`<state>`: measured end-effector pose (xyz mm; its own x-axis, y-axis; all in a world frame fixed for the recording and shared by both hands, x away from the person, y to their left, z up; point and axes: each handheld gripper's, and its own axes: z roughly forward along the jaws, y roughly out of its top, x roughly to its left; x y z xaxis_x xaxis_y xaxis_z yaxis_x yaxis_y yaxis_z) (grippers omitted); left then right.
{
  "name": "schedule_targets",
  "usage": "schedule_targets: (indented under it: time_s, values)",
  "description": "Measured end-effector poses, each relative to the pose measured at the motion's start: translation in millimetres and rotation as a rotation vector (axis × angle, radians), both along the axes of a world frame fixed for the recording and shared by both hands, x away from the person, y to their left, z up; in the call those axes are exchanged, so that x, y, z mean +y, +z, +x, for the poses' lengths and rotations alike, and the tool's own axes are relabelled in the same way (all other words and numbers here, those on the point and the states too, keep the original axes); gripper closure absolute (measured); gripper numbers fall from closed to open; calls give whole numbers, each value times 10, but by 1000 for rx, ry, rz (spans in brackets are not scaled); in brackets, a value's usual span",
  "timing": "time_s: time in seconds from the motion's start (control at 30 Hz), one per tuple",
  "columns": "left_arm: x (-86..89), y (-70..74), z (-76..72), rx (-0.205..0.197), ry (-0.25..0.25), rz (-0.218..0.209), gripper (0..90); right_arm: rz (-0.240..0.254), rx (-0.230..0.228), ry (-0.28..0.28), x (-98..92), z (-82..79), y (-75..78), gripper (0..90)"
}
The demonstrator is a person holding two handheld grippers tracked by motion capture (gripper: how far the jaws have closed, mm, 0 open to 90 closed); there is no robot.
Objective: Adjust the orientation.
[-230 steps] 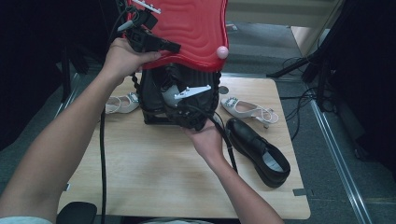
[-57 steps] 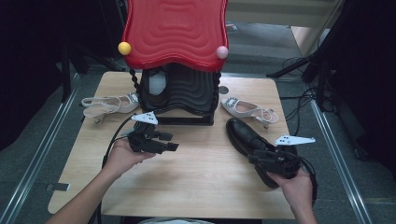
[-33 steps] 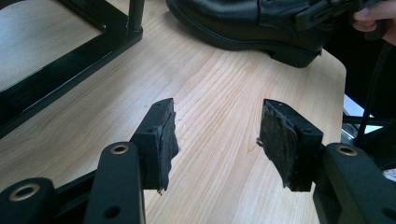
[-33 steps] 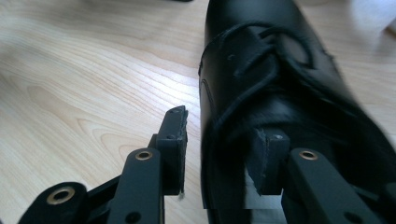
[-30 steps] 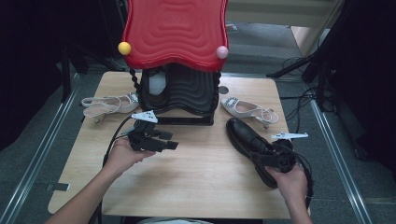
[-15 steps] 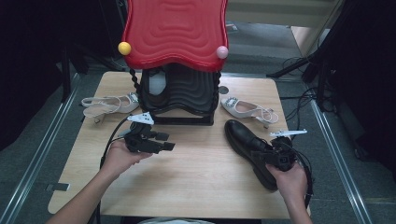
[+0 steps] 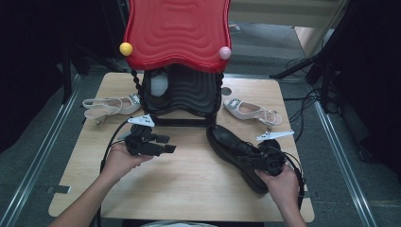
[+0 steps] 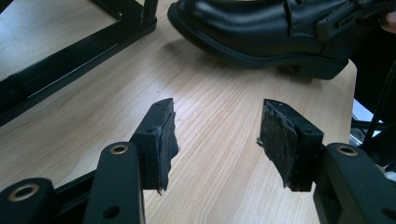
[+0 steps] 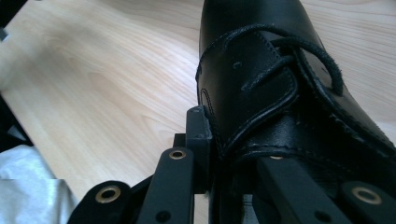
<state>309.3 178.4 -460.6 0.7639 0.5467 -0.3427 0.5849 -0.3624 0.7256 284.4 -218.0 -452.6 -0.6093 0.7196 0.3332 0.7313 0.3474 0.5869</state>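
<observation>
pale wooden table (image 7: 189, 184) amid dark surroundings; left jaws spread, right jaws pinching black shoe (image 7: 234, 149)

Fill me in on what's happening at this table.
A person works two handheld tools. The right claw has just closed on the side wall of the black lace-up shoe, which sits on the wooden table. The left claw hangs open and empty over the table, in front of the red-topped shoe rack.

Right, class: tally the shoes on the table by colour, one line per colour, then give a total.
Black shoe: 1
Pale sandals, one left of the rack, one right: 2
Total: 3
</observation>
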Motion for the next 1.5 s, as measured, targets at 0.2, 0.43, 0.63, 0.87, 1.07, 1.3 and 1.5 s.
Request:
schedule_targets:
  time_s: [0.2,0.43,0.63,0.87,1.07,1.3,1.5]
  values:
    - [44,-6,-40,4,16,-4,454,9,2,69,226,14,-4,826]
    - [92,-25,-100,4,40,-11,455,17,5,133,484,65,-10,826]
    - [122,-47,-152,0,61,-3,457,15,-6,189,721,108,-20,824]
    - [139,-41,-215,0,104,-17,610,16,-10,213,973,153,-52,821]
    - [121,-68,-209,2,91,-21,830,-17,-12,211,1138,162,-163,808]
    - [20,-122,-203,4,61,5,898,1,-36,215,1144,118,-187,734]
    - [54,-98,-209,-16,79,-4,900,43,-4,223,992,114,-133,699]
